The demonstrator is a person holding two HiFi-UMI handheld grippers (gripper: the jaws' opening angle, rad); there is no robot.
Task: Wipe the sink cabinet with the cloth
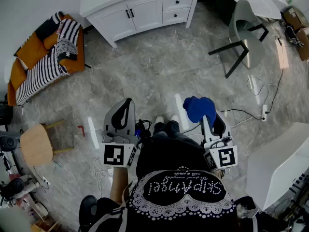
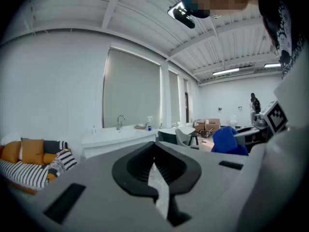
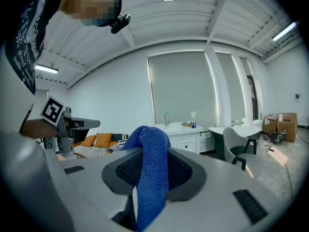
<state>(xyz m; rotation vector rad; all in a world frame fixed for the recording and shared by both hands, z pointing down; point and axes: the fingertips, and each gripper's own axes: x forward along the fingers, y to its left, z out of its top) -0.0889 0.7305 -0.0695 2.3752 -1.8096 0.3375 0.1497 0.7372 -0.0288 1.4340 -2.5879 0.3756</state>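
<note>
Right gripper [image 1: 212,122] is clamped on the blue cloth [image 1: 199,108]; left gripper [image 1: 125,105] is closed, empty. White sink cabinet [image 1: 140,8] stands far across the grey marble floor [image 1: 154,71], with the sofa [image 1: 43,57] at left.

Left hand-held gripper [image 1: 126,105], jaws together and empty; right hand-held gripper [image 1: 211,121] clamps the blue cloth [image 1: 198,108]; both point forward.

Bare floor [image 1: 145,76] lies open up to the sink cabinet [image 1: 140,11], flanked by a sofa [image 1: 43,57] left and a chair [image 1: 246,33] right.
</note>
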